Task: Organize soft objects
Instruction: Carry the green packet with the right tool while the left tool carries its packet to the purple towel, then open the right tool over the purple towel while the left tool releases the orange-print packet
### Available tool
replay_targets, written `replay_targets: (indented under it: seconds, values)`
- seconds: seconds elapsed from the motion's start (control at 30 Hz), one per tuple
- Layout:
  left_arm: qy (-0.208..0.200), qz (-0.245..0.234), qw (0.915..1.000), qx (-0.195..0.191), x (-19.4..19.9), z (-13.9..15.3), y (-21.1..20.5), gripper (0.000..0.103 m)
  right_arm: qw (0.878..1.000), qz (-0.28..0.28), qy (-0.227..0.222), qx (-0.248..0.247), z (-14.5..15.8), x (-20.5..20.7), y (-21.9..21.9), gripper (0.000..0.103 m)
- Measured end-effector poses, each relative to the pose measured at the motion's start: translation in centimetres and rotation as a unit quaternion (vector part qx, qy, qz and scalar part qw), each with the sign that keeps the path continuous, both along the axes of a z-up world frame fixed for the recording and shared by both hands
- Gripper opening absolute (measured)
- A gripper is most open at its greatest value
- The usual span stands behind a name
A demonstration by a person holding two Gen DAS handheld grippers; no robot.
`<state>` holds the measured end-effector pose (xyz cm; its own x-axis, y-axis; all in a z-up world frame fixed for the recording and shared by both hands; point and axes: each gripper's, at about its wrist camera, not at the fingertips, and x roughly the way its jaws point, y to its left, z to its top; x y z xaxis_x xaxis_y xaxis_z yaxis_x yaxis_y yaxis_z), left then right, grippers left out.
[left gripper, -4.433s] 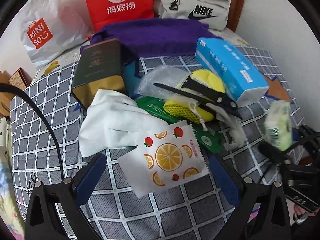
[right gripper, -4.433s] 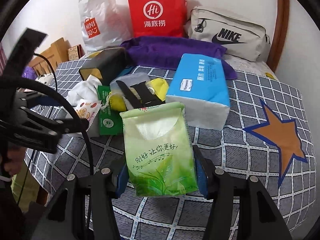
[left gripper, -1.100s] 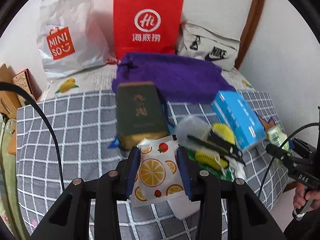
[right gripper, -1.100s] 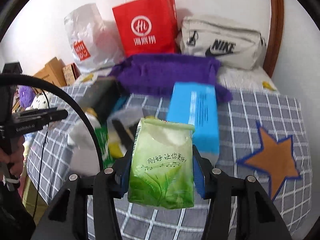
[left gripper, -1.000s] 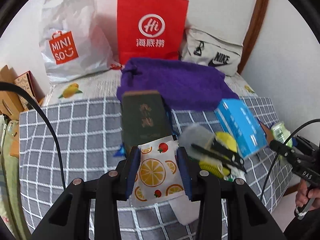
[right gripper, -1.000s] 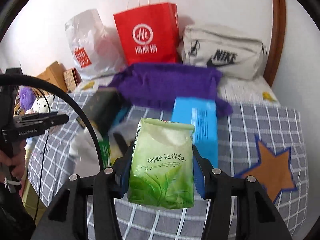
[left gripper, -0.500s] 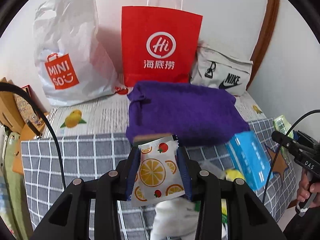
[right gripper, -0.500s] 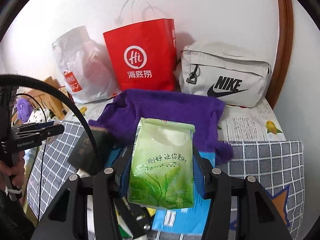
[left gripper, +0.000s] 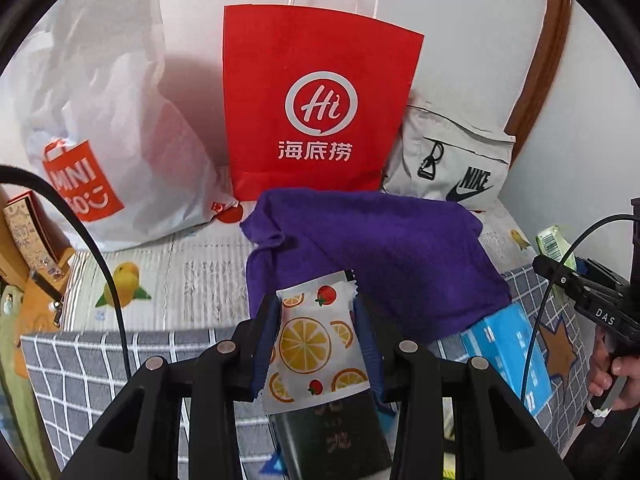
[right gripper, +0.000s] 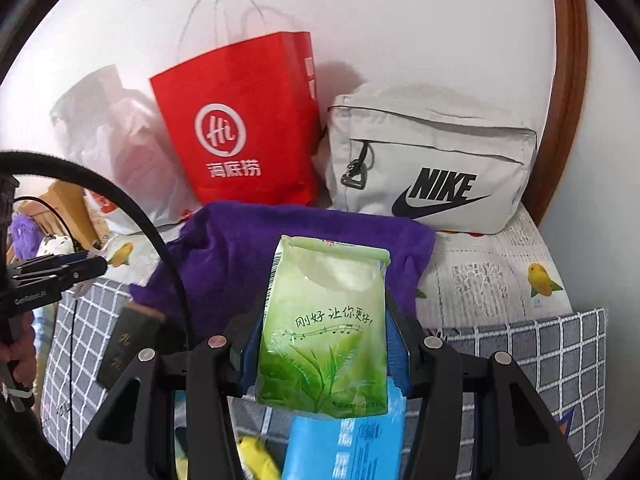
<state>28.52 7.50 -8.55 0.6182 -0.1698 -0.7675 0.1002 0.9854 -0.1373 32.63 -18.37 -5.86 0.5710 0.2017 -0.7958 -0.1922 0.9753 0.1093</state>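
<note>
Fingers (right gripper: 394,340) of the right gripper (right gripper: 324,344) are clamped on a green tissue pack (right gripper: 324,336), which is held upright between the blue pads, clear of the bed, in front of the purple towel (right gripper: 224,248). Both grippers are tilted downward toward the far end of the bed, and each is carried by a hand seen only at a frame edge: the right hand (left gripper: 614,376) at the right edge of the left wrist view, the left hand (right gripper: 18,350) at the left edge of the right wrist view. The left gripper (left gripper: 316,336) is closed on a small white sachet printed with oranges (left gripper: 314,336), likewise held upright and off the bed, with the towel just behind it.

Counted from largest to smallest, the following are seen. One bed with a grey checked cover (left gripper: 80,364) is spread below both grippers. Three bags are lined against the wall: one white plastic bag (left gripper: 100,120), one red paper bag (left gripper: 316,100) and one pale grey zipped bag with a black logo (right gripper: 432,152). One purple towel is lying on the bed in front of them. One blue tissue box (left gripper: 506,356) is lying on the checked cover, below the green pack in the right wrist view. One dark box with gold lettering (left gripper: 332,436) is lying directly beneath the sachet. One green pack and one sachet are held, one per gripper. Something yellow (right gripper: 252,456) is partly visible beside the blue box, too hidden to be identified.
</note>
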Motion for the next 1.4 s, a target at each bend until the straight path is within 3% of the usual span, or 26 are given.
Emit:
replay_targets:
  seconds: [0.5,0.87,1.2,1.3,1.4]
  values:
    - [0.026,-0.023,0.9993,0.013,7.2,-2.1,-1.0,0.037,0.999,0.004,0.03,-0.019,-3.5,6.6,1.3,0.052]
    - [0.061,-0.03,0.9977,0.006,11.1,-4.8,-1.3,0.037,0.997,0.019,0.08,0.01,-6.6,10.5,1.6,0.052]
    - [0.077,-0.038,0.9963,0.002,13.4,-6.2,-1.9,0.037,0.991,0.011,0.13,-0.036,-11.0,13.6,2.1,0.052]
    - [0.081,-0.039,0.996,0.001,14.1,-6.6,-2.1,0.037,0.989,0.011,0.139,-0.048,-11.9,13.8,2.1,0.055]
    - [0.085,-0.038,0.9956,-0.001,15.0,-7.0,-2.3,0.037,0.99,0.009,0.132,-0.054,-11.7,13.8,2.1,0.078]
